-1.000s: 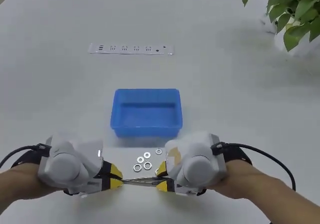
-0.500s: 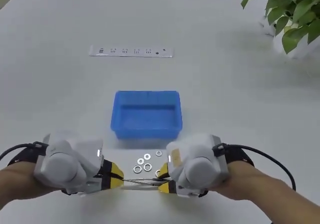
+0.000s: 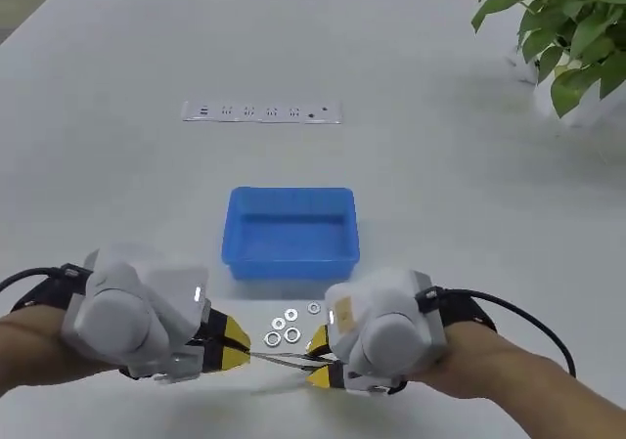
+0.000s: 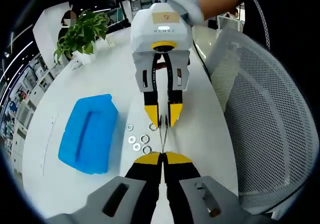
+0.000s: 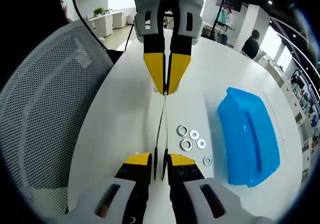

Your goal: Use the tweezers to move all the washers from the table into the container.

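The thin metal tweezers (image 3: 279,359) hang level between my two grippers, just above the white table (image 3: 440,214). My left gripper (image 3: 240,349) is shut on one end of them and my right gripper (image 3: 313,359) on the other. In the right gripper view, the tweezers (image 5: 161,129) run from my own jaws up to the left gripper (image 5: 166,87). Their two arms spread slightly toward me. Several steel washers (image 3: 286,327) lie in a cluster just beyond the tweezers. Behind them stands the blue container (image 3: 290,261), and nothing shows inside it. The washers (image 4: 138,139) and container (image 4: 87,134) lie left of the tweezers (image 4: 162,139).
A white power strip (image 3: 262,112) lies further back on the table. A potted green plant (image 3: 567,19) stands at the far right corner. A mesh office chair (image 4: 260,109) sits at the table's near edge, behind the grippers.
The head camera has tilted, so everything sits slightly lower in the picture. Both grippers have stayed on the tweezers. A faint shadow now shows beneath them, as if they were raised a little.
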